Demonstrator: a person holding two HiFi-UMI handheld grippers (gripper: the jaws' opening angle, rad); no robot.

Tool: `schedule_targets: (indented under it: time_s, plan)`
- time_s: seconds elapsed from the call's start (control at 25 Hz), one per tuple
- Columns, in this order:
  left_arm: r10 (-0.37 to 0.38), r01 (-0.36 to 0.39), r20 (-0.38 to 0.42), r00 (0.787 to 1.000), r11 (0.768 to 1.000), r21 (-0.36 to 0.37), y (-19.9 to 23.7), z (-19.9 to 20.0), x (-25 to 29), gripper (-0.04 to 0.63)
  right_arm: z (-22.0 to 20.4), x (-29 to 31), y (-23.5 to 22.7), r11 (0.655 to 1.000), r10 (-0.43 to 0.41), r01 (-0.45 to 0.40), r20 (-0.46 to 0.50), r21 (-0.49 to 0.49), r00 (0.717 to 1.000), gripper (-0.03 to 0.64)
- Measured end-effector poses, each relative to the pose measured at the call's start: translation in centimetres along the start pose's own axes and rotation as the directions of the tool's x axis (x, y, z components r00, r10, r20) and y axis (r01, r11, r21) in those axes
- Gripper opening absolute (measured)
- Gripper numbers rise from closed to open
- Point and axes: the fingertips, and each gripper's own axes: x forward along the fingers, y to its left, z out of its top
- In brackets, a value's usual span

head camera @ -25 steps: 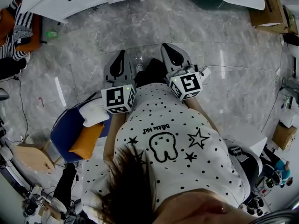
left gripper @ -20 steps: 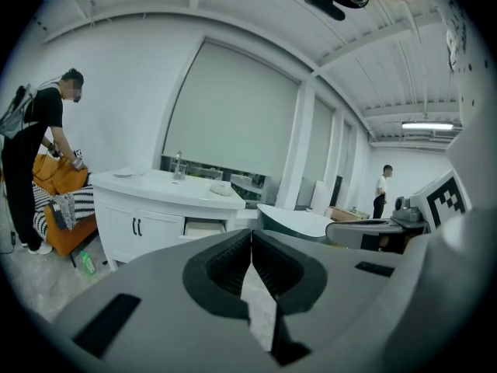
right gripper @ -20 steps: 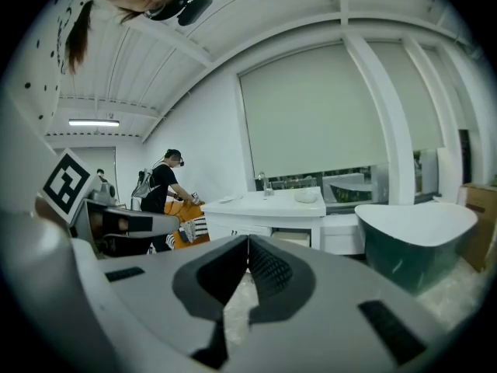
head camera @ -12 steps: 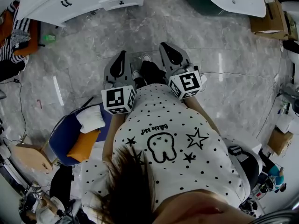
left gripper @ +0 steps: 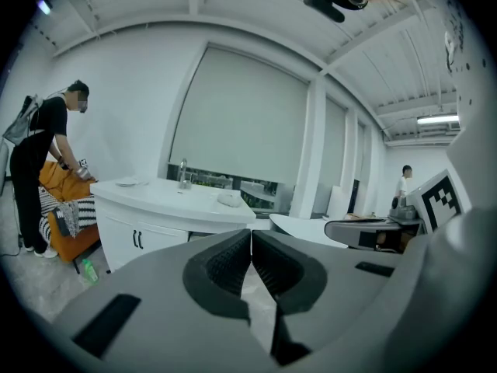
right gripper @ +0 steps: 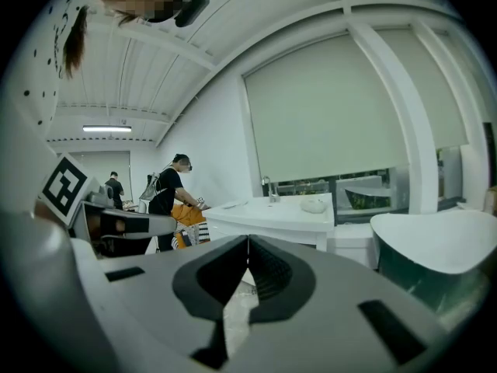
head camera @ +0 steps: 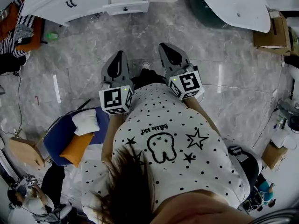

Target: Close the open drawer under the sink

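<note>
L gripper (head camera: pixel 118 59) & R gripper (head camera: pixel 169 51): jaws together on both, nothing btwn the pads; both gripper views agree. Both are held out ahead of the operator (head camera: pixel 177 139), side by side above grey marble floor (head camera: pixel 233 101), aimed toward the white vanity cabinet (head camera: pixel 70 3) at top of head view. Drawer (head camera: pixel 127 6) stands open, sticking out at the vanity's right part, front panel w/ dark handle facing the grippers, well apart from both. L gripper view: countertop (left gripper: pixel 167 196) w/ faucet (left gripper: pixel 183 173), person in black (left gripper: pixel 39 162) bent over at its left end. Blue chair (head camera: pixel 58 136) w/ orange cushion (head camera: pixel 77 148) near operator's left.
</note>
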Motion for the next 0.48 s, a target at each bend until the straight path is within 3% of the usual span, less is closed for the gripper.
schedule_targets:
  time_s: [0.48]
  plan:
    - [0.036,-0.036,0.023,0.999,0.999,0.000,0.4,1.0,1.9,0.009,0.7,0.5,-2.0,1.000,0.015,-0.015,0.024,0.009,1.000,0.014]
